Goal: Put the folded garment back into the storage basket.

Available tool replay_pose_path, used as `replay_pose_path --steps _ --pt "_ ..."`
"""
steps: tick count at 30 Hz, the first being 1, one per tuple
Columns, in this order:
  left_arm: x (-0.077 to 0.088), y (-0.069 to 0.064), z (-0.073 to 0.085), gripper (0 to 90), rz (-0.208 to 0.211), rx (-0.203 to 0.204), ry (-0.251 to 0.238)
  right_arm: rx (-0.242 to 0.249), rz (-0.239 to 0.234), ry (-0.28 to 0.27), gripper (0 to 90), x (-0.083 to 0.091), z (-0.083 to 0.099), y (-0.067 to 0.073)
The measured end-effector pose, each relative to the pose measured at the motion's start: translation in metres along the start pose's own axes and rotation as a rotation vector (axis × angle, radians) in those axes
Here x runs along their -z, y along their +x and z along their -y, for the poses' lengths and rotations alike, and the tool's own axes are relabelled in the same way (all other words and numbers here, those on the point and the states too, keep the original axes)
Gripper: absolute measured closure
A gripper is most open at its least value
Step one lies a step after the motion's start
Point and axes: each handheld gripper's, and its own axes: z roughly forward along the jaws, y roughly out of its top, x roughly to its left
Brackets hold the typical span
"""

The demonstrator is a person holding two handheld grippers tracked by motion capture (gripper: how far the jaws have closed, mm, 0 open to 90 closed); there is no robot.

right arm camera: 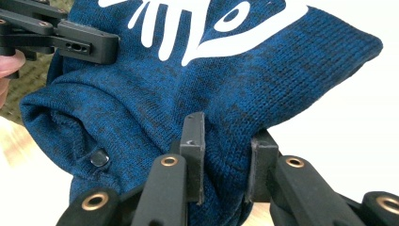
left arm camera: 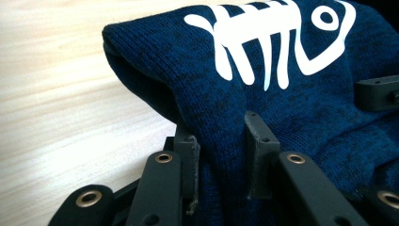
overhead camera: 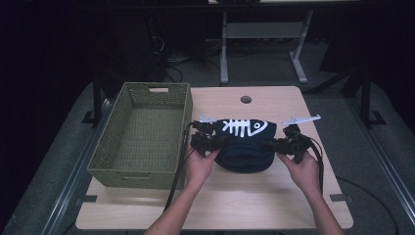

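Both grippers are clamped on the folded garment (overhead camera: 244, 145), a dark blue knit with a white fish-skeleton print. The left gripper (overhead camera: 211, 142) pinches its left edge and the right gripper (overhead camera: 280, 145) its right edge; in each gripper view the fingers (left arm camera: 256, 146) press on a thick bunch of cloth. The garment hangs between the two hands just right of the basket (overhead camera: 142, 169), and seems lifted a little off the worktop (overhead camera: 235, 205), its underside sagging.

As far as can be judged, the folding and the grasp are done. What is left is to carry the bundle leftward over the basket's rim, lower it into the empty basket and let go.

The high view gives the layout: the basket sits at the worktop's left edge, with the garment just beside its right wall. It cannot show the grip closely. The left gripper view shows the fold's open side and bare wood beyond the garment. The right gripper view shows a small snap button (right arm camera: 99, 157) low on the cloth, the left gripper's arm (right arm camera: 70, 40) across the top corner, and a sliver of basket weave behind it.
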Motion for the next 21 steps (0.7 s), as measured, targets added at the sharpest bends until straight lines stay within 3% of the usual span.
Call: replay_pose_path --steps 15,21 --pt "0.041 0.007 -0.026 70.6 -0.029 -0.066 0.003 0.048 0.003 -0.03 73.0 0.01 -0.032 0.03" --pt "0.052 0.012 -0.031 70.5 -0.032 -0.062 -0.006 0.062 0.0 -0.033 73.1 0.011 -0.043 0.04"
